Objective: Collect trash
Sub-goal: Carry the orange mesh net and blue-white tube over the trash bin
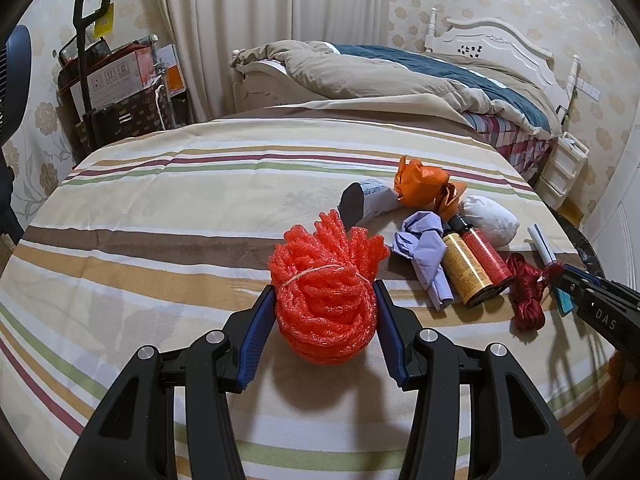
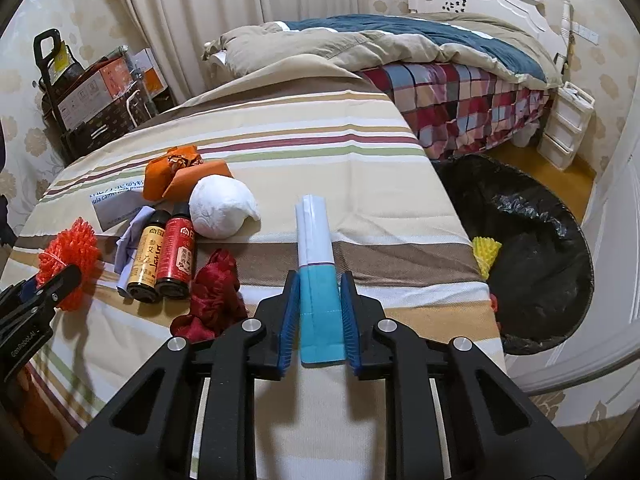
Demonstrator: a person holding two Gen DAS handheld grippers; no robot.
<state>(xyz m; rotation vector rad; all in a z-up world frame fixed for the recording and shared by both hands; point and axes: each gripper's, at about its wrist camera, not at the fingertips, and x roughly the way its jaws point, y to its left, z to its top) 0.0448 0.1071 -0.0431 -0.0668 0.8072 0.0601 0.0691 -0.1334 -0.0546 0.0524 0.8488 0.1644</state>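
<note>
My left gripper is shut on a red foam net bundle on the striped cloth; the bundle also shows in the right wrist view. My right gripper is shut on a white and teal rolled packet, seen from the side in the left wrist view. Between them lie a yellow bottle, a red bottle, a dark red cord bundle, a white crumpled ball, orange paper and lilac paper.
A black trash bag stands open on the floor right of the table, with a yellow foam net at its edge. A bed is behind. Boxes and a trolley stand at the back left. A white drawer unit stands by the wall.
</note>
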